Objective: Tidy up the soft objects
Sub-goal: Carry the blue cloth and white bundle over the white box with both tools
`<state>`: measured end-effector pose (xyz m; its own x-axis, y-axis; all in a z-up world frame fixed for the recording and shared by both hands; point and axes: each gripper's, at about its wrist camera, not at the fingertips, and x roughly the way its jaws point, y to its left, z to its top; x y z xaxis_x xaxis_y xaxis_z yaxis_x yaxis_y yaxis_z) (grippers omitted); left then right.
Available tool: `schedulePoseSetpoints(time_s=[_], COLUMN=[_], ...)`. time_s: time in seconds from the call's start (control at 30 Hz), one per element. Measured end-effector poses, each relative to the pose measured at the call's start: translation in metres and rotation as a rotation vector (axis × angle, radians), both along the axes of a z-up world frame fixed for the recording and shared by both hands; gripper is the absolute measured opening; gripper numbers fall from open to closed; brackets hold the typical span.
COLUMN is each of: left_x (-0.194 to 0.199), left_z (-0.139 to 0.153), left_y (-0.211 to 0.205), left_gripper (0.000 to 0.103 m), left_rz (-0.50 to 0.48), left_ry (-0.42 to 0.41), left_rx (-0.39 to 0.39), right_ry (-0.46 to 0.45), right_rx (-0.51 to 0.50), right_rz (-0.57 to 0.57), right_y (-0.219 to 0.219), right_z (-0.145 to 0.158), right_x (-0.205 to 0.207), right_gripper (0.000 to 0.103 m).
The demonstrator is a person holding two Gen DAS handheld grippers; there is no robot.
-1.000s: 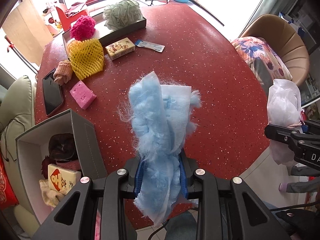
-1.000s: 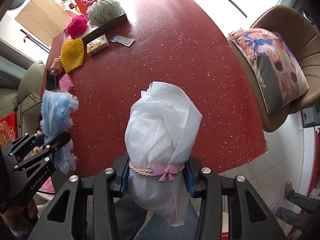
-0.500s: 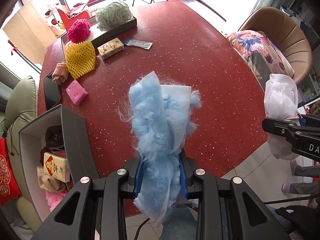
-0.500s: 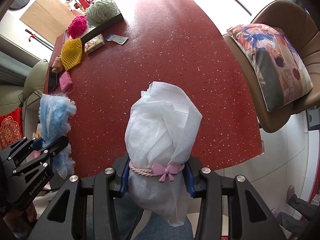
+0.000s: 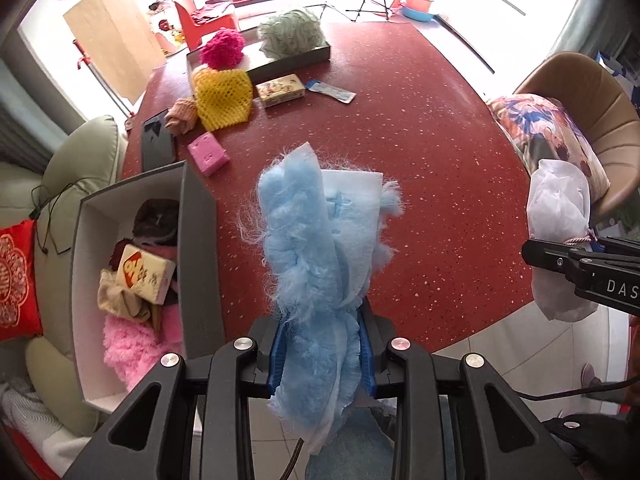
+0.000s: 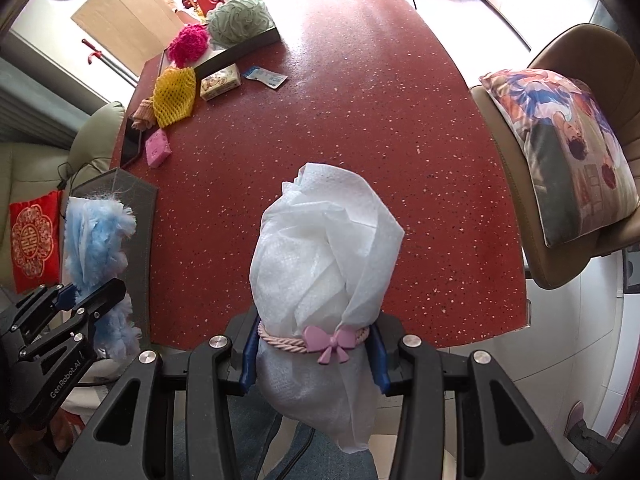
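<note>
My left gripper (image 5: 322,354) is shut on a fluffy blue duster cloth (image 5: 316,248) and holds it above the near edge of the red table (image 5: 400,128). It also shows in the right wrist view (image 6: 94,248). My right gripper (image 6: 316,356) is shut on a white cloth bundle (image 6: 324,248) tied with a pink cord and bow, also above the near edge. A grey open box (image 5: 198,248) at the left holds several soft items, among them pink fluff (image 5: 132,344).
On the table's far left lie a pink sponge (image 5: 208,153), a yellow net (image 5: 222,98), a tan cloth (image 5: 181,115), a soap pack (image 5: 280,90), a phone (image 5: 156,140) and a tray (image 5: 288,62) with green and magenta puffs. A chair with a cushion (image 6: 568,152) stands right.
Both grippers have drawn back from the table and risen a little with their loads. More of the grey box's inside shows at the left.
</note>
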<state>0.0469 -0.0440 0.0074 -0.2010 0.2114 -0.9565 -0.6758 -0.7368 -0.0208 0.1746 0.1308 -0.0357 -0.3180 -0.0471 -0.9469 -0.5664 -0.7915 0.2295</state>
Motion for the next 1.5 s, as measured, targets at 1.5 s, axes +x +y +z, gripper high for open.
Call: schedulePoseSetpoints(time_s=[1.5], left_x=[-0.133], left_z=[-0.049], left_y=[-0.227], left_gripper=[0.031], left_rz=[0.466], left_ry=[-0.112], left_rx=[-0.002], right_ry=[-0.01], right_rx=[0.002], right_rz=[0.551], right_y=[-0.251], right_z=[0.011], right_x=[-0.237], right_gripper=[0.047])
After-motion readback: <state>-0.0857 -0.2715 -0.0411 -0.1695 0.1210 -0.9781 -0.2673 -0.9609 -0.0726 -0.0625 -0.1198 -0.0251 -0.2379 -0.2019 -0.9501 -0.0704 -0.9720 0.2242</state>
